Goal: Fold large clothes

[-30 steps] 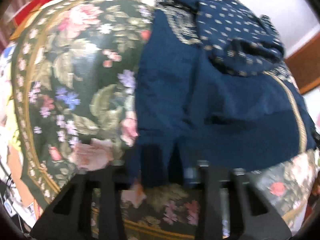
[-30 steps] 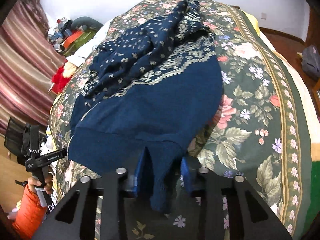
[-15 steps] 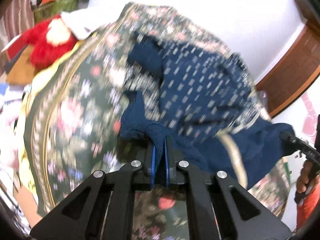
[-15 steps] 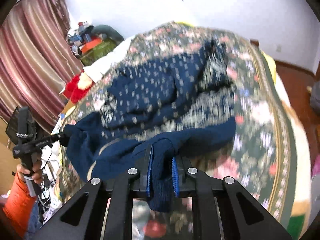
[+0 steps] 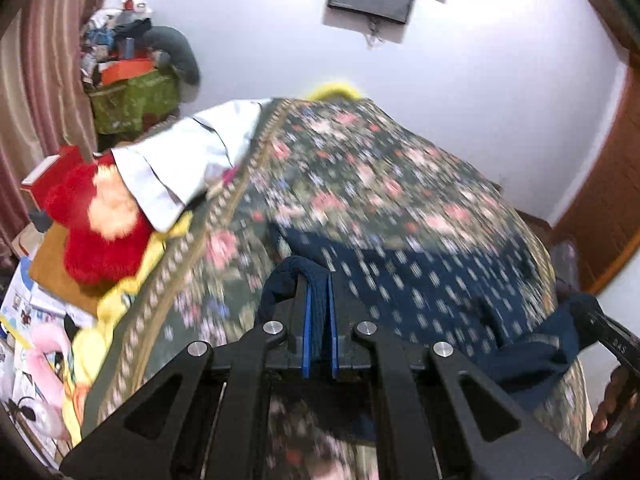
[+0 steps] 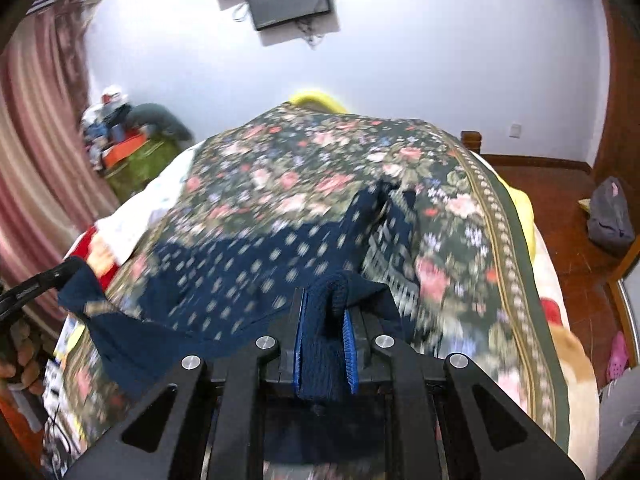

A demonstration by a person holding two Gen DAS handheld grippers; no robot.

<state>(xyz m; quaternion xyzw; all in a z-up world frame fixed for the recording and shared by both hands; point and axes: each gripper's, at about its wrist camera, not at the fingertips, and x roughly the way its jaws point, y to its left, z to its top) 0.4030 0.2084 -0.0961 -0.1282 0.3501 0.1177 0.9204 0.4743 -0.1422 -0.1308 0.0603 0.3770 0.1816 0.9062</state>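
Both hand-held grippers, left (image 5: 319,304) and right (image 6: 324,320), clamp the navy dotted knit sweater's (image 6: 240,272) hem, lifted above the floral bed quilt (image 6: 320,160). Blurry, probably mid-fold: keep corners level, lay hem evenly.

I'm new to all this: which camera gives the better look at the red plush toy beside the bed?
The left wrist view. There the red plush toy shows almost whole at the bed's edge, red with a pale fuzzy patch, partly under a white cloth. The right wrist view shows only a blurred red sliver behind the navy garment.
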